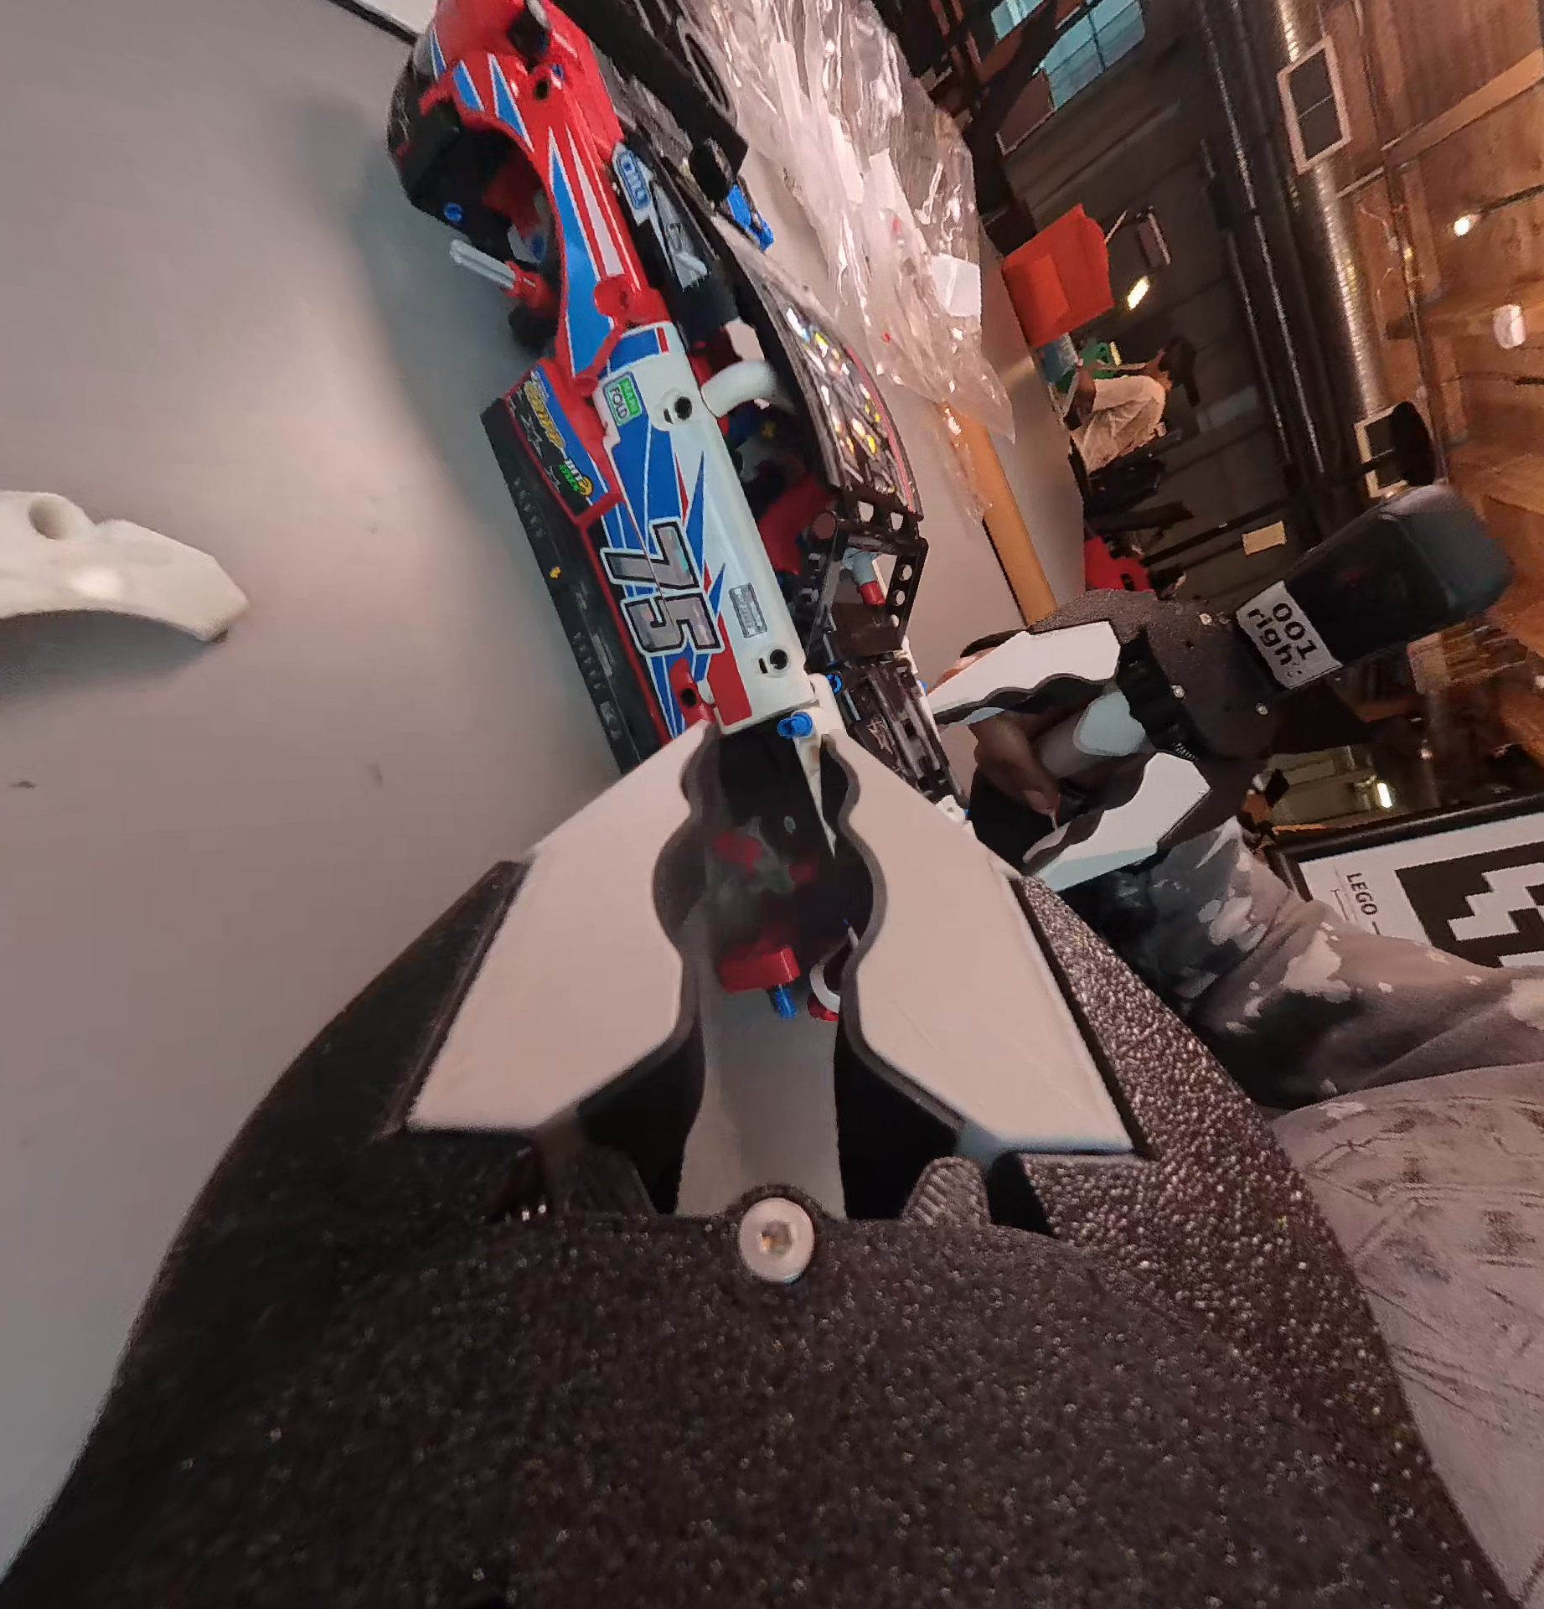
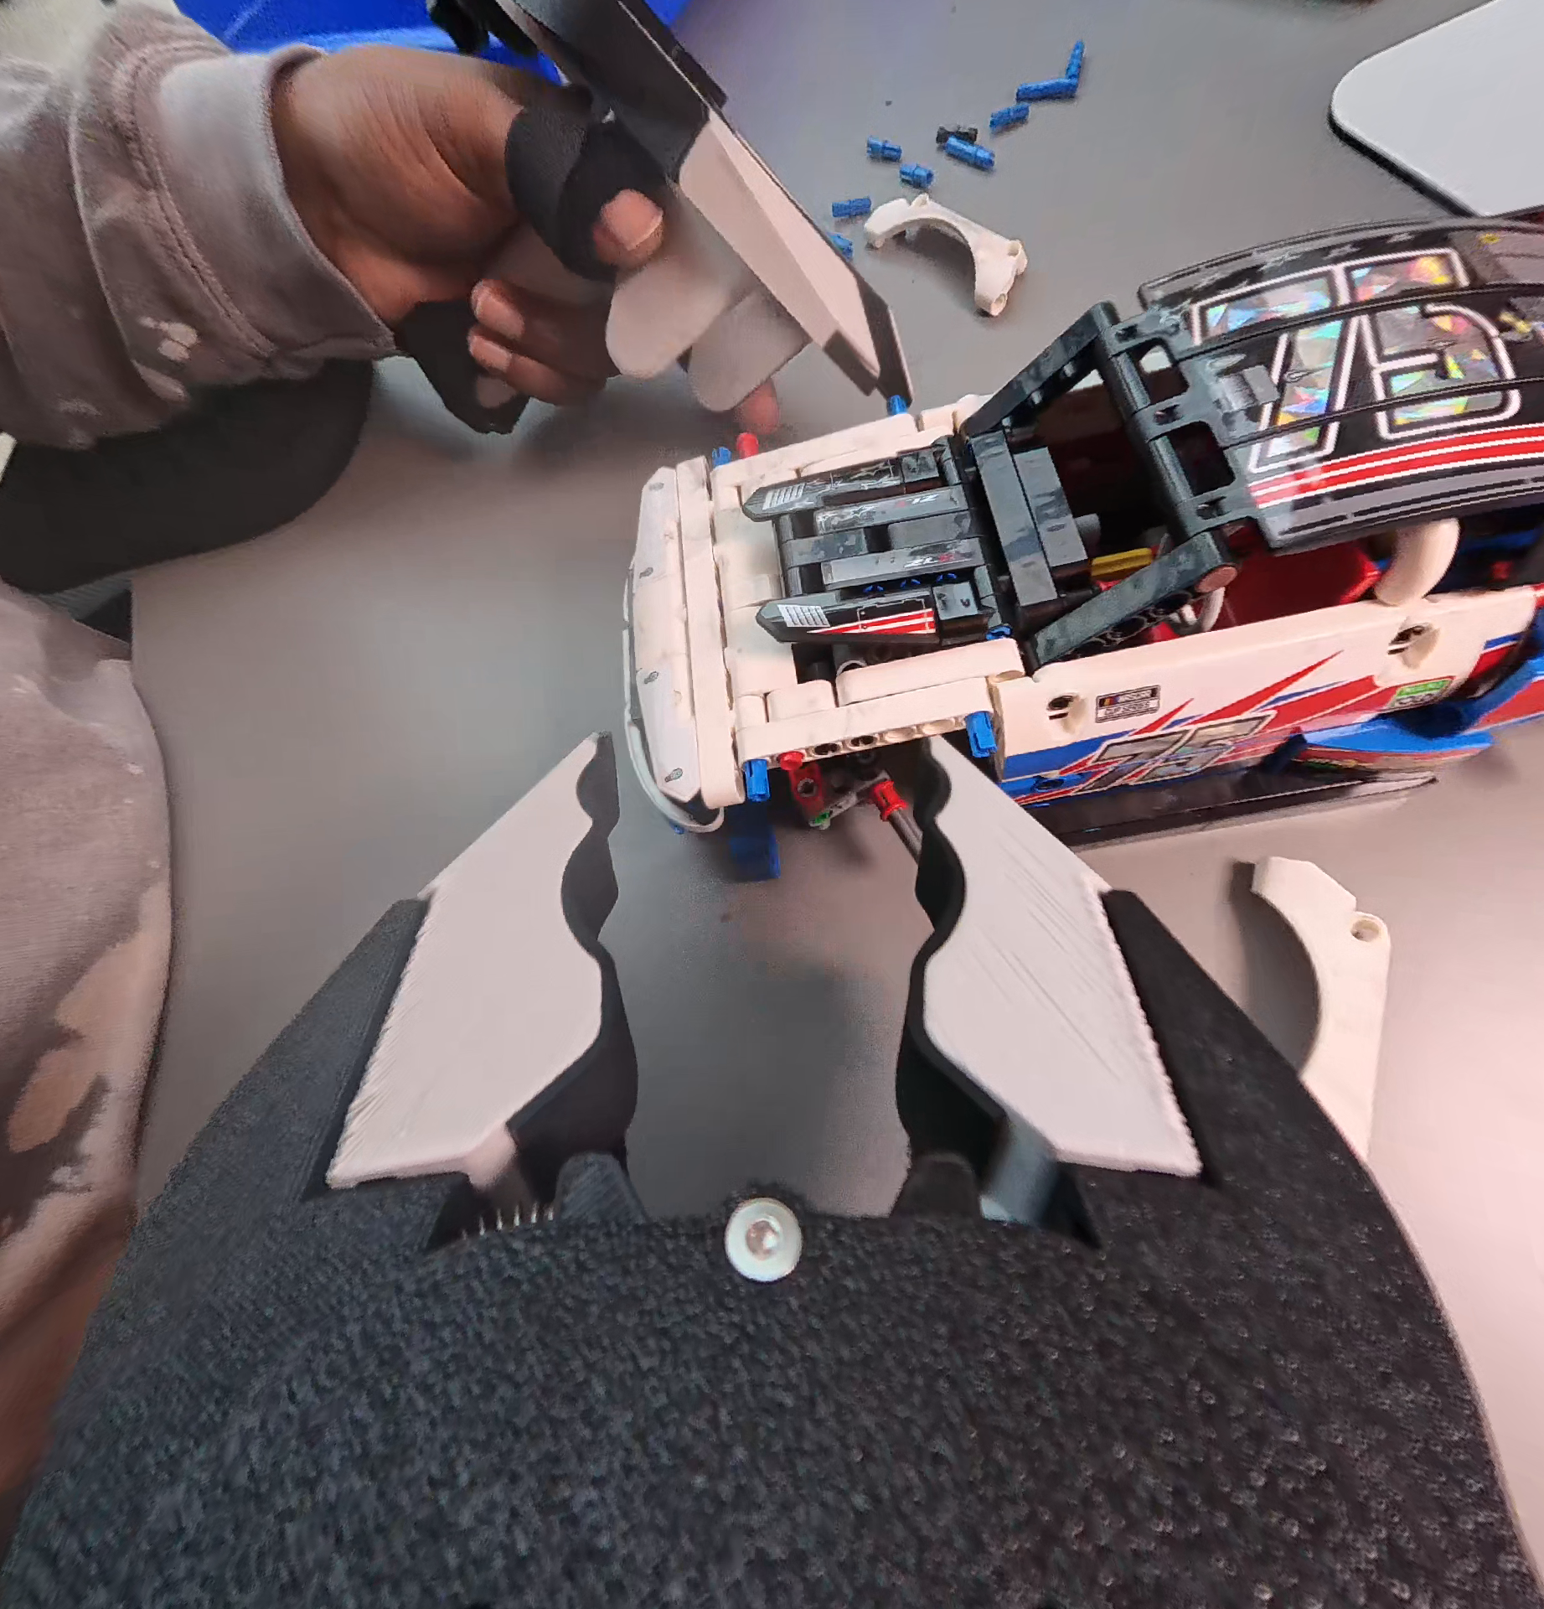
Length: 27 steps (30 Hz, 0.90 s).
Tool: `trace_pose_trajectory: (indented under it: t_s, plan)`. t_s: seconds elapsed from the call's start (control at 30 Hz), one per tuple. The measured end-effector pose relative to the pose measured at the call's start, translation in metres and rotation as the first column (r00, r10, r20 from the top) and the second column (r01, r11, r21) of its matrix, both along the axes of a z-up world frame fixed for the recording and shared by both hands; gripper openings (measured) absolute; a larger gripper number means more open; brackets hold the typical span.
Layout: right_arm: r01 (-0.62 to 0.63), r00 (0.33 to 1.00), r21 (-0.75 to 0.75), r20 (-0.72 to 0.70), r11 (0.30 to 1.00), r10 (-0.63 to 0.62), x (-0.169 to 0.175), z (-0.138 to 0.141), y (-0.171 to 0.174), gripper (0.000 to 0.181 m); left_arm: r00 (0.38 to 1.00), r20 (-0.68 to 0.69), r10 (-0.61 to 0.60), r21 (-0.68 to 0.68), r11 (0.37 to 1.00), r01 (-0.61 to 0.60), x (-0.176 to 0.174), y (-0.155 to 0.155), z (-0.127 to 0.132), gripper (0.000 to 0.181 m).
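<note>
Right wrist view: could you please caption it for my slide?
Open right gripper at a toy race car's white front end on a grey table.

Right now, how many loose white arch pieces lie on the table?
2. Far arch by the blue pins; near arch beside the right gripper. More may be hidden.

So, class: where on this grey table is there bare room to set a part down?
Bare grey table lies between the toy car nose, the person's sleeve and the right gripper. Crowded: blue pins and a white arch piece beyond the car.
</note>
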State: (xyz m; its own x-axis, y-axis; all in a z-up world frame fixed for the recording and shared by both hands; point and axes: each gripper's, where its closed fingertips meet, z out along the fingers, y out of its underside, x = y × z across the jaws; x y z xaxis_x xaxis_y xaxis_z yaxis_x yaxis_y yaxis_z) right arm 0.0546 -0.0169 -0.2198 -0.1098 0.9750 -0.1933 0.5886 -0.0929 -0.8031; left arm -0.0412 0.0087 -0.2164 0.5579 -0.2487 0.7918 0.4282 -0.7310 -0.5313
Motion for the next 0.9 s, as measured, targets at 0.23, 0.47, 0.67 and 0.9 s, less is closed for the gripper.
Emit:
trace_pose_trajectory:
  t_s: [0.23, 0.47, 0.67, 0.9]
  plan:
    - [0.057, 0.996, 0.15, 0.059, 0.987, -0.067, 0.017, -0.004, 0.025, 0.064, 0.994, -0.011, -0.11, 0.085, 0.99, 0.11, 0.006, -0.031, 0.018, 0.052]
    - [0.034, 0.996, 0.221, 0.072, 0.975, -0.051, -0.014, -0.015, 0.0, 0.073, 0.944, -0.291, -0.158, 0.129, 0.971, 0.202, 0.033, -0.036, 0.0, 0.056]
    - [0.078, 0.994, 0.193, 0.065, 0.978, -0.092, -0.005, -0.002, 0.025, 0.057, 0.92, -0.392, 0.026, 0.219, 0.973, 0.066, -0.01, -0.009, 0.009, 0.05]
    - [0.234, 0.915, 0.456, 0.196, 0.859, -0.353, 0.046, -0.031, 0.126, 0.013, 0.836, -0.446, 0.319, 0.407, 0.904, -0.127, -0.086, -0.013, 0.044, 0.05]
